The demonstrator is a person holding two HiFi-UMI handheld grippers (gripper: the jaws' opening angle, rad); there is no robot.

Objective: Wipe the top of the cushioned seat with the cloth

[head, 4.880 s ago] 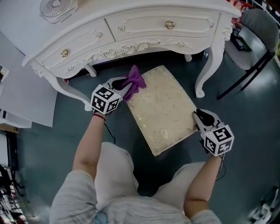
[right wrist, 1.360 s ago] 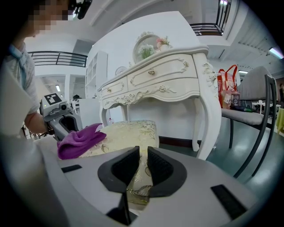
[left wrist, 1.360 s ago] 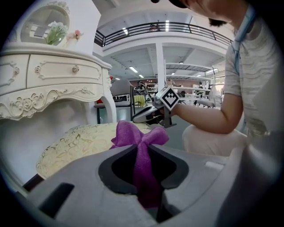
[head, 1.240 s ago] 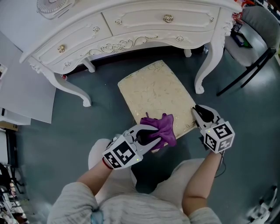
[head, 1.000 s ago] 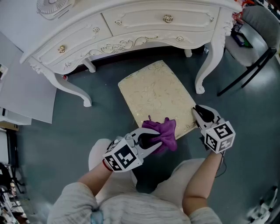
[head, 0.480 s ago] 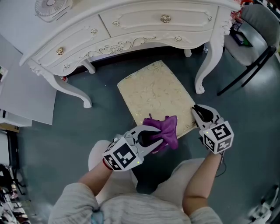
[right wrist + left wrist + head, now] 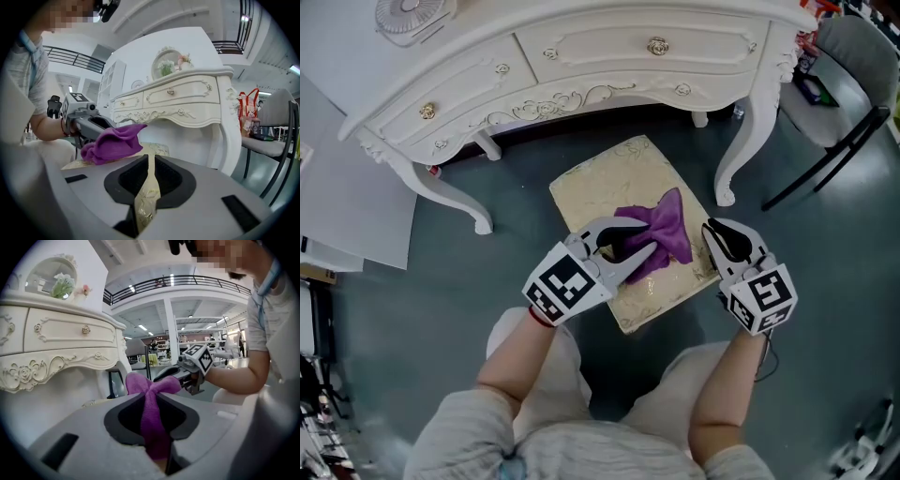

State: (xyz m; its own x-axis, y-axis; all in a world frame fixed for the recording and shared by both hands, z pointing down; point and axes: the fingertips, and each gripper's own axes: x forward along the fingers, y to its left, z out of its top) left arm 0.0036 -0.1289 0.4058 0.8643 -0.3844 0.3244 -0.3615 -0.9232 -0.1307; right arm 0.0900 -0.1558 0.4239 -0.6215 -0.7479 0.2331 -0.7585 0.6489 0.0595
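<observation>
The cream cushioned seat (image 7: pixel 609 192) with a gold pattern stands on the dark floor in front of a white dresser. A purple cloth (image 7: pixel 661 230) lies on its right half, and my left gripper (image 7: pixel 630 246) is shut on that cloth (image 7: pixel 152 394). In the right gripper view the cloth (image 7: pixel 112 140) shows bunched on the seat top. My right gripper (image 7: pixel 717 246) is shut on the seat's right edge (image 7: pixel 147 187), with the fabric rim pinched between its jaws.
An ornate white dresser (image 7: pixel 581 56) with curved legs (image 7: pixel 741 131) stands just beyond the seat. A grey chair (image 7: pixel 844 75) with black legs is at the far right. A small fan (image 7: pixel 417 14) sits on the dresser top. White panels (image 7: pixel 337 216) lie at left.
My left gripper has carried the cloth from the seat's near edge forward and to the right across the top. The right gripper stays on the seat's edge.
</observation>
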